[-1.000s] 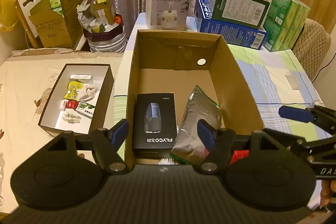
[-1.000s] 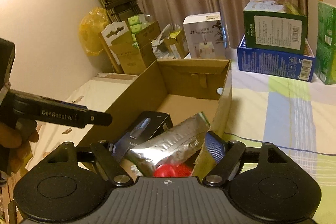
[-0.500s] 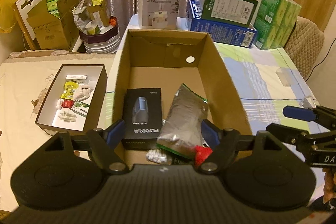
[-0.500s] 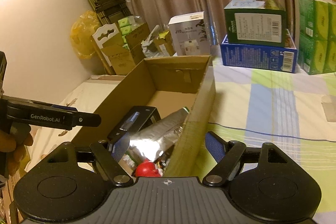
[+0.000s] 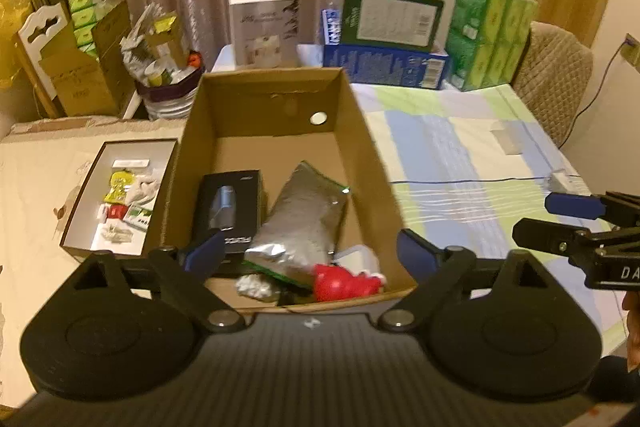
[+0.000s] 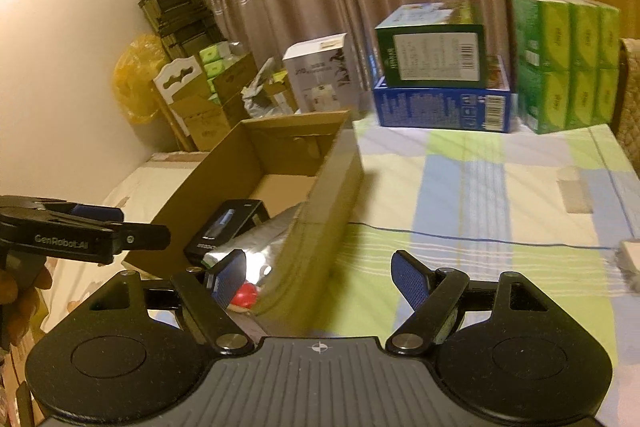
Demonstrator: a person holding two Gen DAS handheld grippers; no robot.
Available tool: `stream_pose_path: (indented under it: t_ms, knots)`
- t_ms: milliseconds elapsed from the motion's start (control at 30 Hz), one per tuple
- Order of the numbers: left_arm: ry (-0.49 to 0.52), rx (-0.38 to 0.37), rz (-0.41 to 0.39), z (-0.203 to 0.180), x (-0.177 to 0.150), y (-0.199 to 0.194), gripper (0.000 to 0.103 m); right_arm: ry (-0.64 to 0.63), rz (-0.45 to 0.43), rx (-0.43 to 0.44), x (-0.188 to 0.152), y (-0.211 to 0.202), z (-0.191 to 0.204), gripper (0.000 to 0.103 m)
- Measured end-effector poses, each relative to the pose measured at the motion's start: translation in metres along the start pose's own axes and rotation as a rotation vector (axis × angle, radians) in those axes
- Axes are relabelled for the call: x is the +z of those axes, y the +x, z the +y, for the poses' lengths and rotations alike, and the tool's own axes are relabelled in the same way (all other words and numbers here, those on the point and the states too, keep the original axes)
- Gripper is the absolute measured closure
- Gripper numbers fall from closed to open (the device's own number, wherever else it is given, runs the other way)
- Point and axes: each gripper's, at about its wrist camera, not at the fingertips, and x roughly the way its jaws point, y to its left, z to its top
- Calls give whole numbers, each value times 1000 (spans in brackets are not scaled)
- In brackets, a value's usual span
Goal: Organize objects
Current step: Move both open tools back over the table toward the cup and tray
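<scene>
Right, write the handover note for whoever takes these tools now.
Left tool: jaws opening, nothing between them, above the near end of the cardboard box.
Right tool: open, empty, over the box's right wall.
In the box: black carton, silver pouch, red toy.
Small tray to the left holds odds and ends.
Left: a small white item lies on the checked cloth at the right; it may need boxing.

One open cardboard box (image 5: 360, 143) holds one black carton (image 5: 230, 207), one silver pouch (image 5: 304, 219), one red toy (image 5: 340, 281).
</scene>
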Motion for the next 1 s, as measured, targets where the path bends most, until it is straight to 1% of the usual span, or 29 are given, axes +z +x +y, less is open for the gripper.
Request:
stream_pose_path:
  t_ms: [67,200,300,767,1000]
  knots:
    - [8,-9,-8,-10,1,-4,10,5,-8,-11,0,-10,-6,26]
    - [31,-22,-32,-32,2,-12,3,19,-24,-35,-3,-30,-19,26]
    - [41,-41,-51,-47,2,-17,1,27,-33,-61,-7,-47,-31,26]
    - [108,-125,-112,-125,0,-27,1,83,-83,-184,-26,-121,-96,26]
    - [144,-153,-123,-160,-3,-22,1,131,-93,-259,-46,-156,-139,26]
